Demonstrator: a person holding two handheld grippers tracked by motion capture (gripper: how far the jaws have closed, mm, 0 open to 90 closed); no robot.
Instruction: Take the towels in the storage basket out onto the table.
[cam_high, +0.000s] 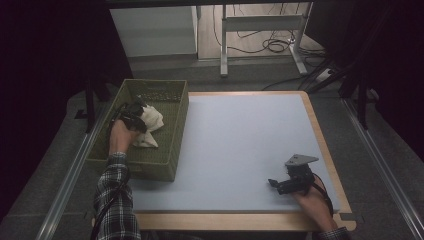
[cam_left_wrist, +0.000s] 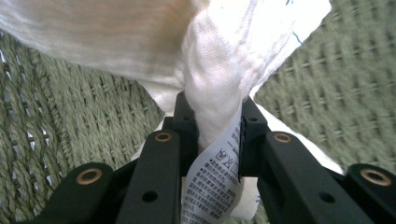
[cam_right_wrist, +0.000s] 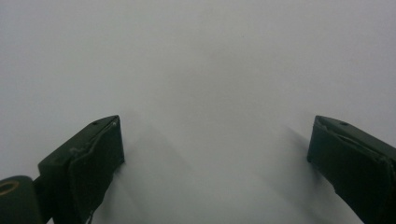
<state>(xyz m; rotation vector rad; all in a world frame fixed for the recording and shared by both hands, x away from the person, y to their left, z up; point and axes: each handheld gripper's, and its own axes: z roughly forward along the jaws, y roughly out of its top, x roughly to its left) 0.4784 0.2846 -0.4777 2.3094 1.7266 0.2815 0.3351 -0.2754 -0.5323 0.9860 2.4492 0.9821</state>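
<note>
**Cloth Lift-Out from Basket: Grasp Made, Lift Pending**

With the jaws of the left gripper (cam_high: 134, 116) clenched on a bunched fold of the white cloth (cam_high: 150, 125), judged to be the pick-up step, lift not yet made. Cloth seated inside the green woven basket (cam_high: 176, 131), directly ahead of and between those jaws; remainder spread forward and above them in the left gripper view, over the woven floor.

Right gripper (cam_high: 283, 185) parked on the pale worktop (cam_high: 240, 145), well apart from the basket, jaws released and wide, nothing between them.

Next move, as a judgement: straight lift clear of the basket wall, then transfer toward the open worktop. Firm clamp required throughout; loose hanging folds likely to drag on the rim. Second grasp point by the right jaws probably needed for any spreading or folding.

Appearance of the cloth (cam_left_wrist: 219, 70): white, soft, fine textured weave, crumpled into a loose heap. Narrow twisted neck pinched between the jaws. Printed care label (cam_left_wrist: 215, 179) hanging just below the pinch, symbols and small text visible. Faint yellowish tint on the fold to the upper left of the jaws.
</note>
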